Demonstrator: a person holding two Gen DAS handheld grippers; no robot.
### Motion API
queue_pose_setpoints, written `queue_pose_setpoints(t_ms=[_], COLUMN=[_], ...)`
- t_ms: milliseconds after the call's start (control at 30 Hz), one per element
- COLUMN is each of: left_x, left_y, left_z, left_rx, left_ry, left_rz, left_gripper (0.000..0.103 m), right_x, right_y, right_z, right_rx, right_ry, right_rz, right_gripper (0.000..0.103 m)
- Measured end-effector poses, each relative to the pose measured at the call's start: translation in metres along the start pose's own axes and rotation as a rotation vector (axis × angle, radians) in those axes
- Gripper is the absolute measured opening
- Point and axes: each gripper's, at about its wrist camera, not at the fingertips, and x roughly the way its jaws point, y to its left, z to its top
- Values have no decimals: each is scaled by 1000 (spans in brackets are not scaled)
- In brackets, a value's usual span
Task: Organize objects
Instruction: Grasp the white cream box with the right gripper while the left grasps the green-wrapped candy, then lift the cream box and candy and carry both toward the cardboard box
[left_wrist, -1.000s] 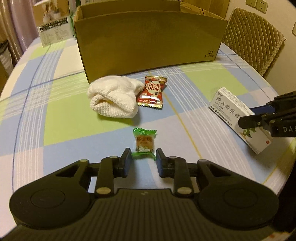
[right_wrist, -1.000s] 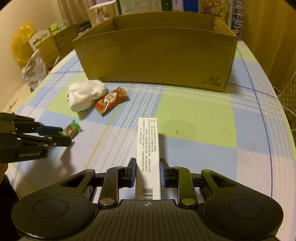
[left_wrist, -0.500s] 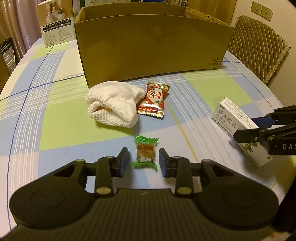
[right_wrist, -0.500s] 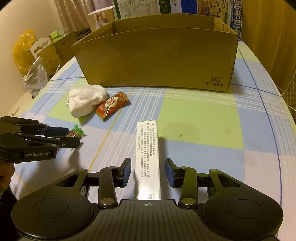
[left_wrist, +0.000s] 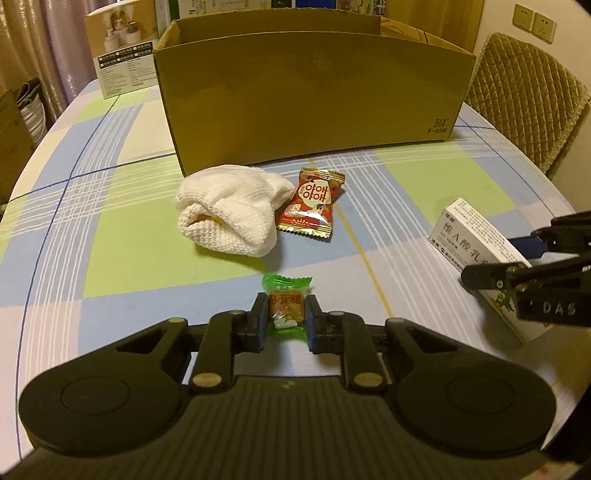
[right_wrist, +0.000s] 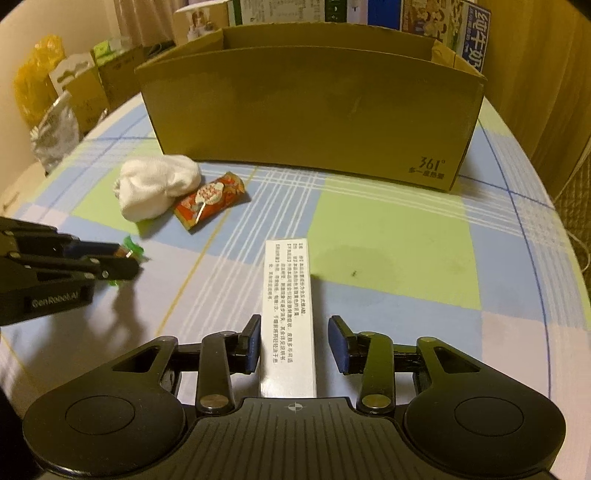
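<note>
A round table (left_wrist: 110, 236) under a plaid cloth of blue, green and white fills both views, in a warm-lit room with a quilted chair (left_wrist: 524, 99) at 2 o'clock of the left wrist view and stacked cartons beyond the far edge.

The left gripper (left_wrist: 286, 320) sits low on the cloth with its jaws drawn in against both sides of a green-wrapped candy (left_wrist: 287, 307), which lies squarely between the pads. Half a second ago those jaws stood clear of the wrapper; they have since closed onto it. Just past the candy at 12 o'clock lies a rolled white sock (left_wrist: 229, 212), and touching its right side a red snack packet (left_wrist: 312, 203). Behind both stands the open cardboard box (left_wrist: 314, 107), its front wall close to the sock.

The right gripper (right_wrist: 294, 347) straddles the near end of a long white medicine box (right_wrist: 289, 314) that runs toward 12 o'clock. Its jaws are wide apart: the left pad is just beside the box edge, the right pad well clear. They have spread further since half a second ago. From this view the cardboard box is at 12 o'clock, the sock and snack packet at 10 o'clock, and the left gripper with the candy at 9 o'clock. Nothing lies between the medicine box and the cardboard box.
</note>
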Motion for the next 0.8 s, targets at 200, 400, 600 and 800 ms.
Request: queue_pose_setpoints(t_ms=[200,400,600,800], left_x=[-2,-21,-46,-72], left_y=[1,-1,-6,-13], left_z=[0,-1,-1,-2], left_rx=[-55,-92,-103,-103], left_ry=[5,2,4,-14], left_rz=[15,3,17,14], left_gripper=[15,15,15,15], right_x=[-1,-23,-50,-75], right_y=[-3,-4,-1,8], right_z=[0,4,8,9], right_rx=[43,75,105,104], right_ry=[10,-15,-57,-91], right_rz=[1,13,24,35], right_gripper=[23,23,23,23])
